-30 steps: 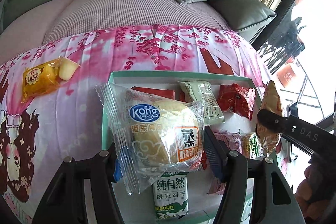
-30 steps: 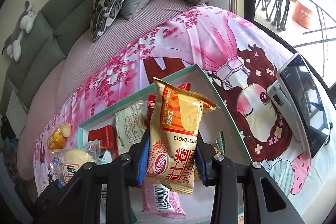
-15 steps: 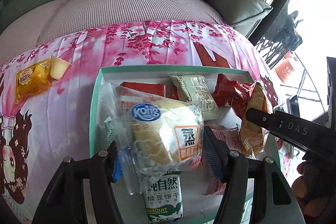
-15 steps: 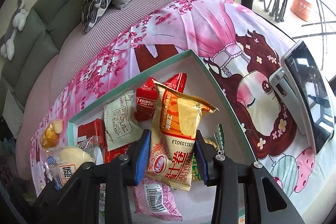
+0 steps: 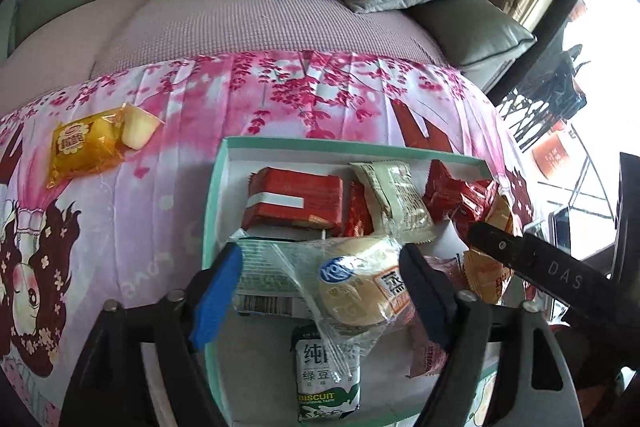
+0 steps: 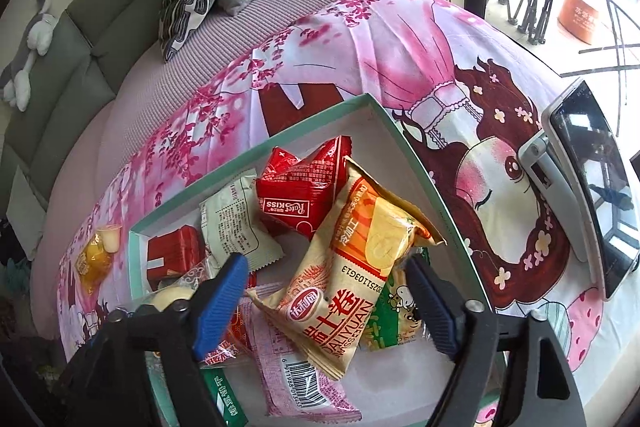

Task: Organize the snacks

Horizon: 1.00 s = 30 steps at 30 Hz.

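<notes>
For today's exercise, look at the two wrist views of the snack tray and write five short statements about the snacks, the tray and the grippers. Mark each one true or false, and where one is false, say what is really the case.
1. The left gripper is clamped on the bun packet. False: its jaws have just been opening, and the packet lies loose between them in the tray.
2. The right gripper is open. True: the egg-roll packet rests on other snacks.
3. A yellow snack packet lies on the pink cloth outside the tray. True.
4. The tray is empty apart from two packets. False: it holds many snacks.
5. A phone on a stand sits inside the tray. False: it stands on the cloth beside it.
</notes>
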Available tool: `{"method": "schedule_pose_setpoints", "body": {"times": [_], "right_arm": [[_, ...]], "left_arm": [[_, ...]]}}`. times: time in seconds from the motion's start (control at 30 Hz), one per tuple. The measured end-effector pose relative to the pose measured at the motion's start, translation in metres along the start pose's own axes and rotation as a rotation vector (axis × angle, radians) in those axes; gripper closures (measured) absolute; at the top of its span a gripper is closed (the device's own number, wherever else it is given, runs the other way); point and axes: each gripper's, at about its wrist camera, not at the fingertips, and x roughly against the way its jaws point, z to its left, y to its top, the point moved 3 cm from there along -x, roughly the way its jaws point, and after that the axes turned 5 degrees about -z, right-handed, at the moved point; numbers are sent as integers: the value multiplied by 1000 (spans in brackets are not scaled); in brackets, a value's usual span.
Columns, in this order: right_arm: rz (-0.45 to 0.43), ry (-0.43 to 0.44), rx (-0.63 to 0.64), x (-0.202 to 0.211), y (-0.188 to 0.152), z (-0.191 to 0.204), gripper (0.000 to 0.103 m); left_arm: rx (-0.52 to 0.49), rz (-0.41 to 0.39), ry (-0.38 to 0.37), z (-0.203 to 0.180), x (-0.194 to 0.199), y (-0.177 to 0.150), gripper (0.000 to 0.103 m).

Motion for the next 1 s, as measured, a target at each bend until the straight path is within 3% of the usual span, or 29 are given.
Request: {"method": "schedule_pose_setpoints", "body": {"times": [0.17, 0.23, 0.37, 0.47, 1.0], "right_arm": [[-10, 2, 6, 0, 1, 1, 12], [-15, 1, 10, 1, 1, 1, 0], [-31, -1, 25, 3, 3, 3, 0], [-32, -3, 37, 3, 3, 4, 0], [-99, -32, 80, 17, 7, 8, 0]], "left_arm": [[63, -2, 76, 20, 5, 5, 19], [92, 14, 125, 29, 3, 4, 19], [153, 39, 195, 47, 0, 1, 18], [203, 64, 238, 59, -3, -2, 8], [319, 92, 282, 80, -3, -5, 6]]}}
